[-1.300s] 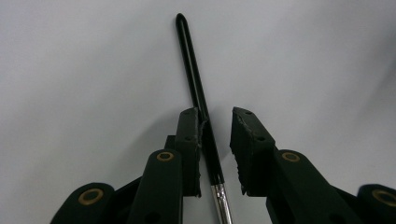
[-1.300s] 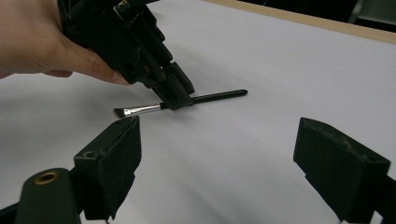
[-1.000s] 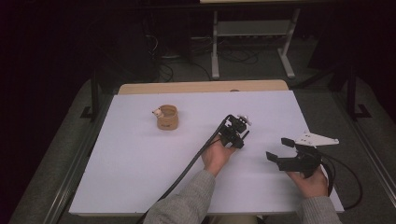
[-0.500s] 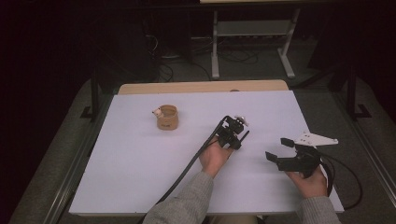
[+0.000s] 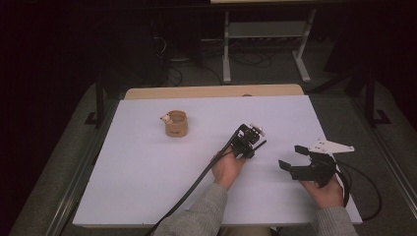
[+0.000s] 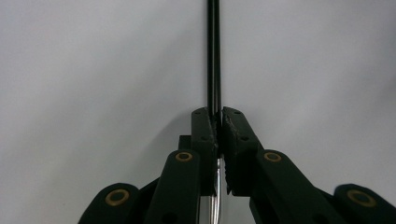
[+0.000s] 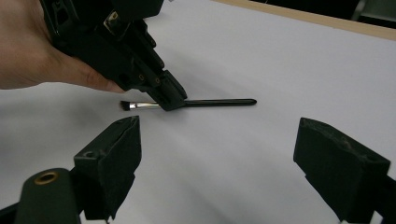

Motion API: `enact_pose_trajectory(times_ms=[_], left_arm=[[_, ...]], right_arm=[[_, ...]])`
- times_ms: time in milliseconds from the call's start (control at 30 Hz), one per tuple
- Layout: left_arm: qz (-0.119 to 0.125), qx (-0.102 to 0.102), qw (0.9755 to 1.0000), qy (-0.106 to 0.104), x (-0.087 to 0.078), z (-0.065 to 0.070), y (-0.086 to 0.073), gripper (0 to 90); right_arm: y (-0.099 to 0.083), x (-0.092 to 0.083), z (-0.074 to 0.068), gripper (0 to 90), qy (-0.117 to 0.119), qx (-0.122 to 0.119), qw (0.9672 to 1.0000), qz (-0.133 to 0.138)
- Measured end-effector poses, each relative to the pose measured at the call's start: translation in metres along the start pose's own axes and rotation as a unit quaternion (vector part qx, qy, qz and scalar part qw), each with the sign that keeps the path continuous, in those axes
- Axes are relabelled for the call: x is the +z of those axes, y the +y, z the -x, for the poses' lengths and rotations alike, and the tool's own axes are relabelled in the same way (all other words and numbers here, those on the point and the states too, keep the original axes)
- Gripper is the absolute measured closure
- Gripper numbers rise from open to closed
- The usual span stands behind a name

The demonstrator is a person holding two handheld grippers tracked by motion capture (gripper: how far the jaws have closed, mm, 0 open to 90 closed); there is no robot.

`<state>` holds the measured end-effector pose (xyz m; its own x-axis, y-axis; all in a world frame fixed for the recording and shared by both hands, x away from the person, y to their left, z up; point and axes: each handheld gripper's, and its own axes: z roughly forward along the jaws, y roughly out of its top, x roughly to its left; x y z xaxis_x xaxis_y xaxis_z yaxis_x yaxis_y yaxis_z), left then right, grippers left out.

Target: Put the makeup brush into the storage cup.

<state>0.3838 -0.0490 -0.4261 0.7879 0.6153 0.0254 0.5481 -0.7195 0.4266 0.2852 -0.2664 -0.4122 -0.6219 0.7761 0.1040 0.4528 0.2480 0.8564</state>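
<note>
Gripping a small paintbrush (image 7: pixel 187 103) lying flat on the desk (image 5: pixel 147 167), the left gripper (image 7: pixel 168 100) clamps its ferrule; long axis crosswise before the right gripper (image 7: pixel 224 154), jaws wide apart.

Cup (image 5: pixel 176 123) on the bench (image 5: pixel 147 172) toward its far left, left gripper (image 5: pixel 247 143) near the bench's middle, brush (image 7: pixel 187 103) lying on the bench in its jaws, right gripper (image 5: pixel 295 167) to its right, apart
</note>
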Motion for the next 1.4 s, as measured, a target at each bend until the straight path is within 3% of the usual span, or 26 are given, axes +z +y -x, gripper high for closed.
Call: enact_pose_trajectory(times_ms=[333, 700, 1100, 1400], left_arm=[[0.001, 0.000, 0.9998, -0.019, -0.003, -0.007, 0.000, 84.0], [0.025, 0.018, 0.9987, -0.041, -0.027, -0.011, -0.001, 84.0], [0.042, 0.065, 0.9949, -0.065, -0.062, -0.018, -0.010, 84.0], [0.055, 0.088, 0.9908, -0.086, -0.082, -0.020, -0.022, 84.0]], right_arm=[[0.000, 0.000, 0.001, 14.2, 0.001, -0.001, 1.0000, -0.002], [0.002, 0.001, -0.001, 14.2, 0.011, -0.010, 0.9999, -0.002], [0.015, -0.004, -0.005, 14.2, 0.026, -0.018, 0.9995, 0.003], [0.040, -0.003, -0.016, 14.3, 0.047, -0.062, 0.9968, -0.022]])
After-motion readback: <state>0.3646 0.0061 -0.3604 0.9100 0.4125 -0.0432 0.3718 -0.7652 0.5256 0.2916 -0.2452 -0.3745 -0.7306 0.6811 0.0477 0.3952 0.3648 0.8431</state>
